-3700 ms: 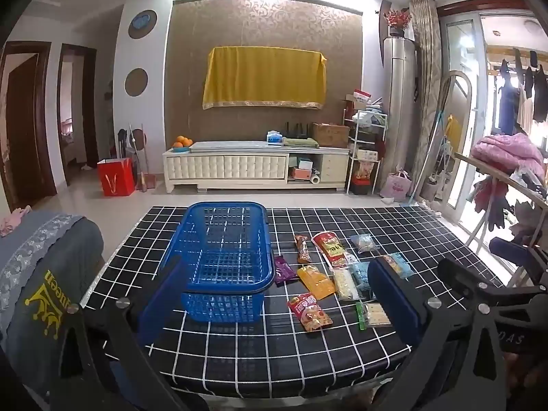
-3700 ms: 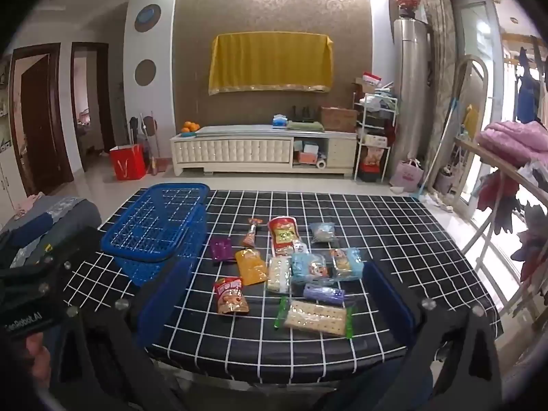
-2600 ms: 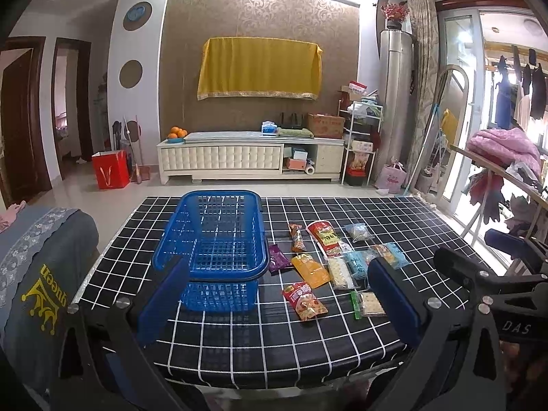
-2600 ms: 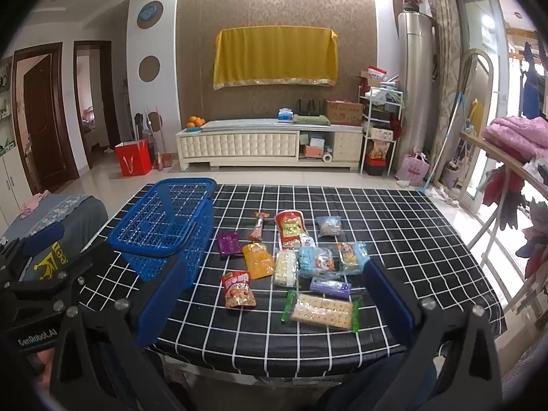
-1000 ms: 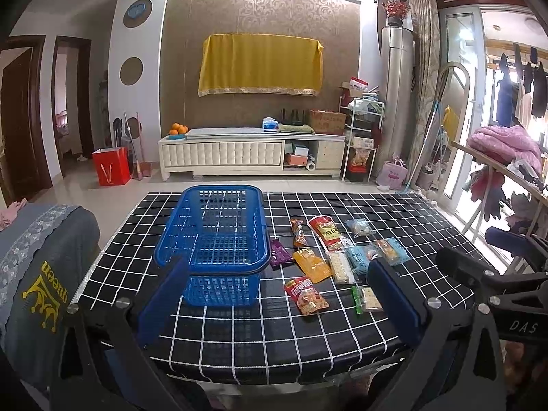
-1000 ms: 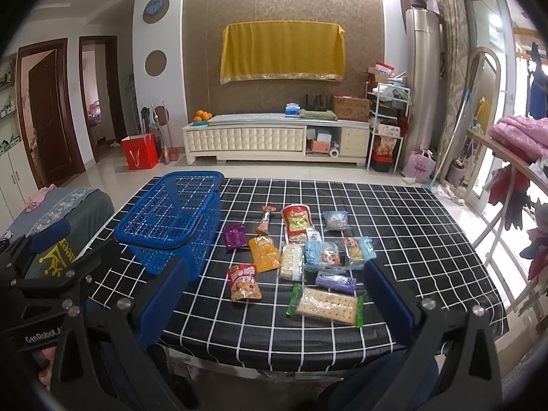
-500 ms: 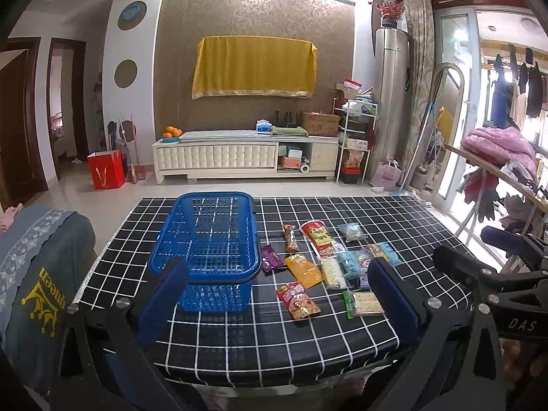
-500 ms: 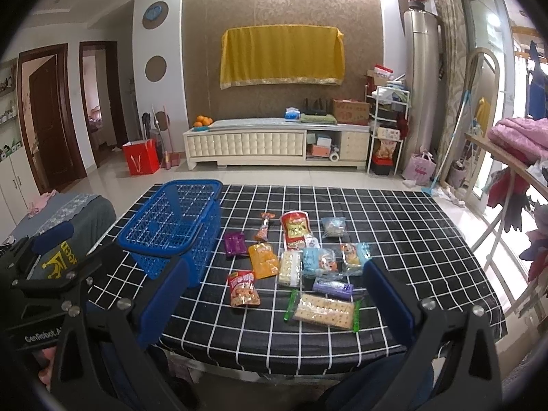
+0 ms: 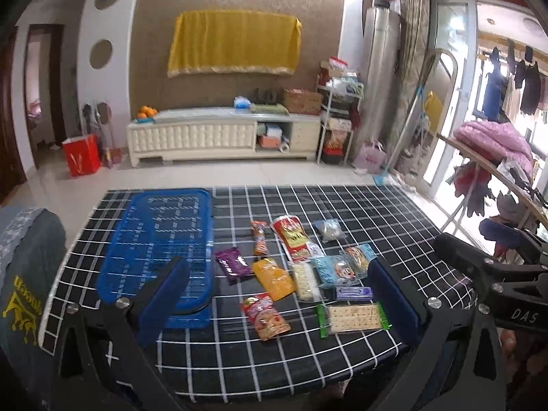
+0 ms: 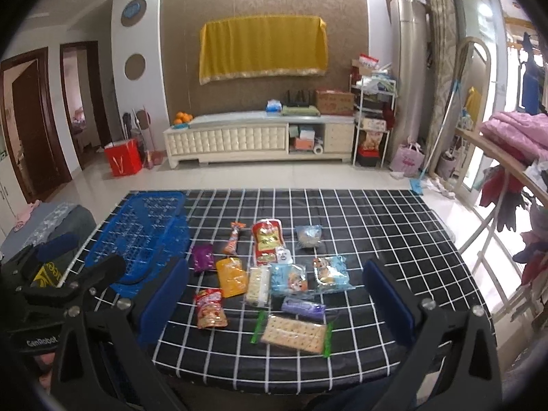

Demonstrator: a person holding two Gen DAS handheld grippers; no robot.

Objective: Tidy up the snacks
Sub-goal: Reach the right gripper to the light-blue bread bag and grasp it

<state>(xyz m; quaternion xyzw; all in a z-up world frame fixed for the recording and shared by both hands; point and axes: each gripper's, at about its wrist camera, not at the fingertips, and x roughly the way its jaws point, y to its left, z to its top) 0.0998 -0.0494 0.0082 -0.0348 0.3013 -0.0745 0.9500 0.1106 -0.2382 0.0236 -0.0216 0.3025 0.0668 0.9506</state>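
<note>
We see from two wrist cameras, side by side at the table's (image 9: 239, 352) near edge, both facing across it toward the far wall. The left view sits nearer the blue basket (image 9: 161, 239); both share the snack packets (image 10: 270, 274) mid-table.

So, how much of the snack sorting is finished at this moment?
Nothing looks done: the blue basket appears empty. Nothing is in hand; the left gripper and right gripper are open, short of the table. All the snacks, such as the cracker pack, remain to be moved.
</note>
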